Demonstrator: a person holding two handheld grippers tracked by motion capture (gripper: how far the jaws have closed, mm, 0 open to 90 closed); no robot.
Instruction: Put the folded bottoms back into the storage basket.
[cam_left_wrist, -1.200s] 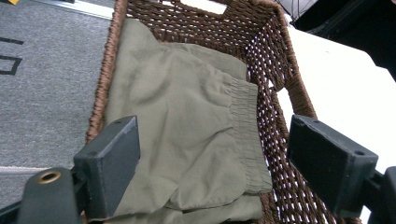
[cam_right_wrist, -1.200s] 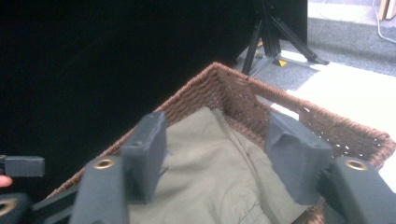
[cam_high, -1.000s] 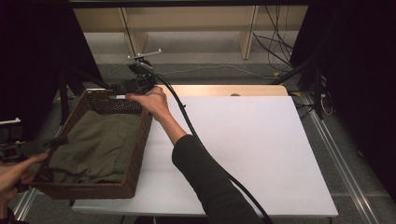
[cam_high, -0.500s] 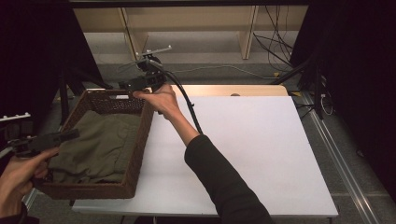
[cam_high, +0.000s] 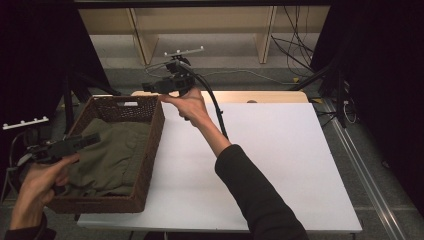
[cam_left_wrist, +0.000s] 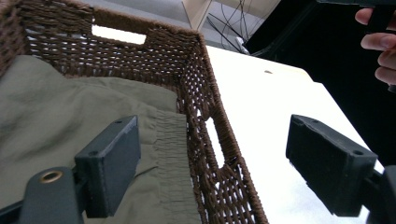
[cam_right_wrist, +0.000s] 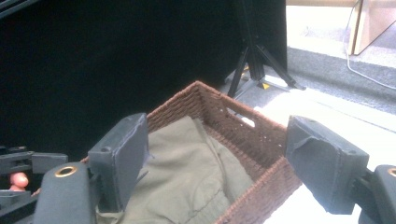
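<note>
One dark brown woven wicker basket (cam_high: 148, 150) stands on the left part of the white rectangular table (cam_high: 270, 165), and one crumpled olive-green cloth garment (cam_high: 112, 155) lies inside it, covering its floor. In the left gripper view the garment (cam_left_wrist: 70, 116) shows a gathered band near the basket's (cam_left_wrist: 205, 121) right wall, which has a slot handle cut in it; a second slot sits in the far wall. In the right gripper view the basket (cam_right_wrist: 261, 182) and the garment (cam_right_wrist: 187, 182) lie below and ahead.

Two black hand-held grippers are in use. The left gripper (cam_high: 92, 139) hangs over the near-left part of the basket, above the garment and not touching it; its jaws stand wide apart, with one over the cloth and the other beyond the basket's right wall in its own view (cam_left_wrist: 212, 170). The right gripper (cam_high: 148, 87) is held in the air past the basket's far right corner, clear of the basket and well above the garment; its jaws are also spread wide and hold nothing (cam_right_wrist: 217, 168). The person's left hand (cam_high: 42, 177) sits at the basket's near-left corner, and the right hand (cam_high: 190, 105) is near the table's far edge.

Compared with half a second ago, the right gripper has risen a little and drawn back from the basket's far rim, while the left gripper has moved inward over the garment.
</note>
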